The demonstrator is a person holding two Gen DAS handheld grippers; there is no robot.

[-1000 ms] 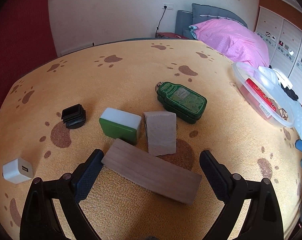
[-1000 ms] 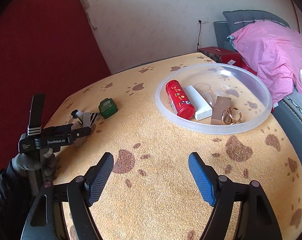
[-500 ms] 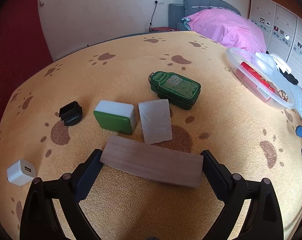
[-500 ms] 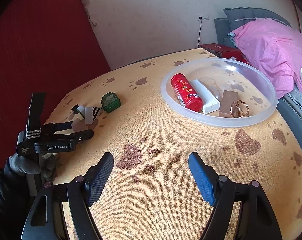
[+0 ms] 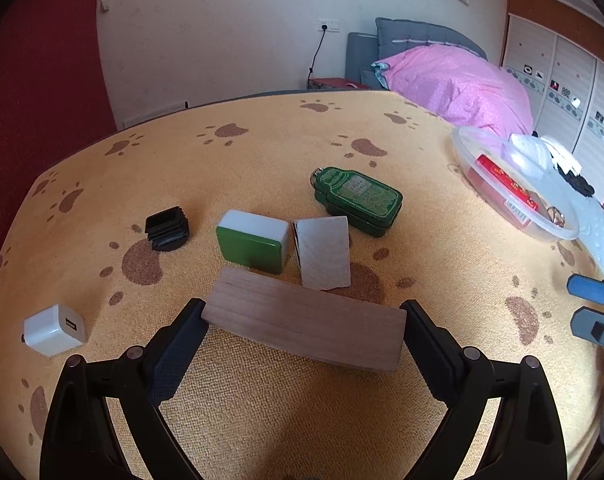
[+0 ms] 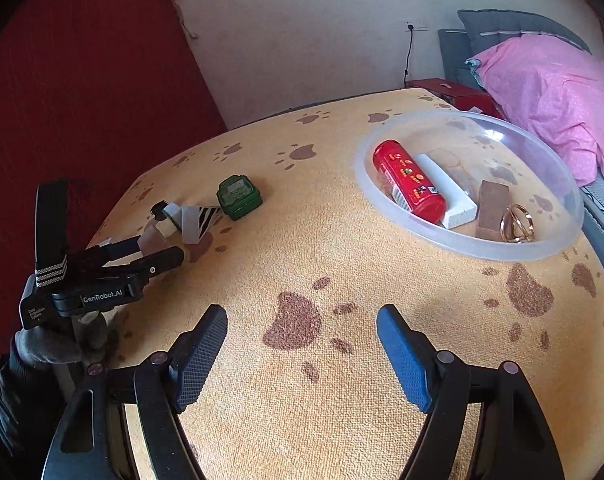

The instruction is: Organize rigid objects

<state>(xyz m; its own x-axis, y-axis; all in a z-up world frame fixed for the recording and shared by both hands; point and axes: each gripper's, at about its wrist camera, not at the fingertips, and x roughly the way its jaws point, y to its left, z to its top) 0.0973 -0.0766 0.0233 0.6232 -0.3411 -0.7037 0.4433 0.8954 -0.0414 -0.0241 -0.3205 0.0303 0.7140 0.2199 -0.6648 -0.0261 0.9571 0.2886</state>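
My left gripper (image 5: 302, 328) is shut on a long wooden block (image 5: 304, 325), its ends pressed between both fingers, held just above the cloth. Behind it lie a green-and-white tile (image 5: 252, 240), a grey card (image 5: 324, 252), a green bottle-shaped tin (image 5: 358, 200), a black ribbed cap (image 5: 167, 227) and a white charger cube (image 5: 54, 330). My right gripper (image 6: 302, 356) is open and empty over bare cloth. A clear plastic bowl (image 6: 558, 240) to its front right holds a red can (image 6: 408, 182), a white bar, a brown block and rings.
The table carries an orange paw-print cloth (image 5: 262, 148). The bowl also shows at the right in the left wrist view (image 5: 462, 156). A bed with a pink quilt (image 5: 454, 80) stands beyond the table's far right. A red wall is on the left.
My left gripper has closed onto the wooden block's ends and lifted it slightly. My right gripper drew back a little from the bowl and stays open.
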